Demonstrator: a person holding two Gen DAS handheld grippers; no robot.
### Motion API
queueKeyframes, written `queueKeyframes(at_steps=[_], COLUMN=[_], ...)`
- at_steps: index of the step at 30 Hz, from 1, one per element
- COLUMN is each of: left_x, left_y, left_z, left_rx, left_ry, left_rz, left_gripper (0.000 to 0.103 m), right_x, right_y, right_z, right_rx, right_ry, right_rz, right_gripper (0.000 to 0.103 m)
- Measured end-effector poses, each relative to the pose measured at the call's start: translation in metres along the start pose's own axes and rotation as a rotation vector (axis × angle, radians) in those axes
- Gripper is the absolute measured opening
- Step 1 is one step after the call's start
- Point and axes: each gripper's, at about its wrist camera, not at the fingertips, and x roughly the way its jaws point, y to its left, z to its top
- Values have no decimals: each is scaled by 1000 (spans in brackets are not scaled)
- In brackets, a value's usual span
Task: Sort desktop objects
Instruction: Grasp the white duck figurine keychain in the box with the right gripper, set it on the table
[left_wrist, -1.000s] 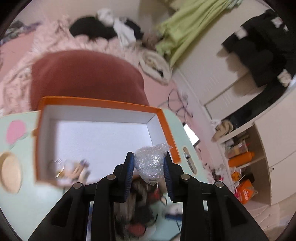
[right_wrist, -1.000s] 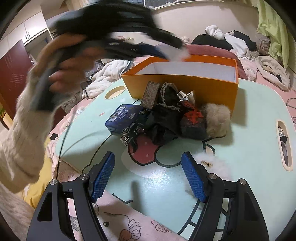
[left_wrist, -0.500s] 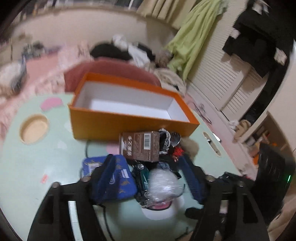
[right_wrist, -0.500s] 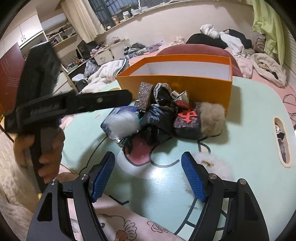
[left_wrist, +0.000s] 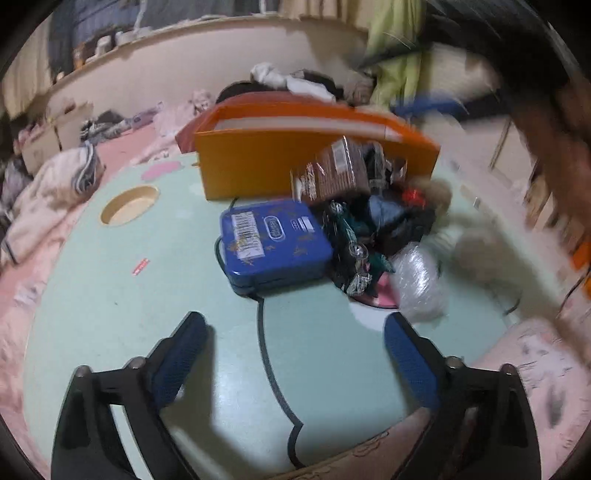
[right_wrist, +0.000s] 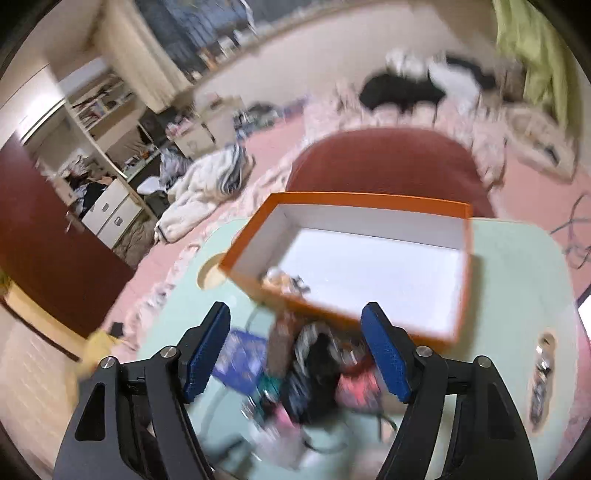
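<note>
An orange box with a white inside stands at the back of the mint-green table. In front of it lie a blue tin, a brown packet, a heap of dark small things and a crinkled clear plastic ball. My left gripper hangs low over the bare table in front of the tin, its jaws opening wide with nothing between them. My right gripper hovers above the heap at the box's near wall. Its jaws are closing, with no pad touching anything.
A few small items lie in the box's near left corner. The table has a round cup hole at the left. A dark red cushion, bedding and clothes lie behind. A person's blurred arm crosses the left wrist view's upper right.
My left gripper let go of the plastic ball, which now lies by the heap, and drew back low with wide jaws. My right gripper rose and went forward over the heap, jaws narrower.
</note>
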Motion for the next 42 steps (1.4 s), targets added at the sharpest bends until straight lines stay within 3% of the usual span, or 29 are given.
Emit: queueKeyframes(at_steps=[4, 8, 11, 15, 18, 20, 26, 27, 28, 30, 32, 35, 36, 37, 39, 41, 42], left_x=[4, 4, 3, 4, 5, 6, 5, 4, 5, 5, 5, 5, 5, 4, 4, 5, 5], left_y=[-2, -1, 0, 0, -1, -1, -5, -4, -4, -4, -4, -5, -5, -5, -5, -5, -5], left_z=[2, 1, 1, 1, 2, 3, 3, 3, 3, 3, 3, 3, 2, 2, 2, 2, 2], left_rx=[7, 4, 5, 3, 3, 3, 6, 6, 6, 7, 6, 6, 5, 5, 5, 5, 5], left_ry=[7, 2, 1, 5, 3, 3, 1, 0, 0, 1, 1, 1, 0, 0, 0, 0, 0], left_rz=[10, 10, 8, 10, 9, 9, 12, 11, 11, 11, 11, 12, 12, 12, 12, 11, 11], left_gripper=[102, 102, 102, 102, 102, 102, 102, 102, 102, 102, 102, 102, 102, 102, 102, 102, 102], right_x=[69, 131, 149, 168, 173, 172, 168, 166, 160, 143, 116, 91, 87, 85, 86, 90, 93], right_y=[-1, -10, -6, 6, 7, 9, 7, 6, 1, -5, -6, -10, -12, -12, -12, -9, -10], right_z=[47, 57, 59, 51, 53, 52, 53, 52, 53, 55, 61, 67, 69, 70, 74, 72, 74], right_rx=[35, 112, 104, 55, 51, 47, 87, 100, 121, 149, 132, 116, 111, 105, 92, 81, 72], right_ry=[237, 465, 495, 539, 529, 497, 404, 387, 357, 288, 193, 151, 155, 165, 188, 199, 218], right_rz=[73, 51, -12, -9, -2, 4, 53, 64, 96, 167, 184, 152, 135, 112, 49, 47, 48], right_gripper=[44, 44, 50, 56, 55, 44, 43, 39, 23, 4, 4, 4, 9, 21, 29, 39, 52])
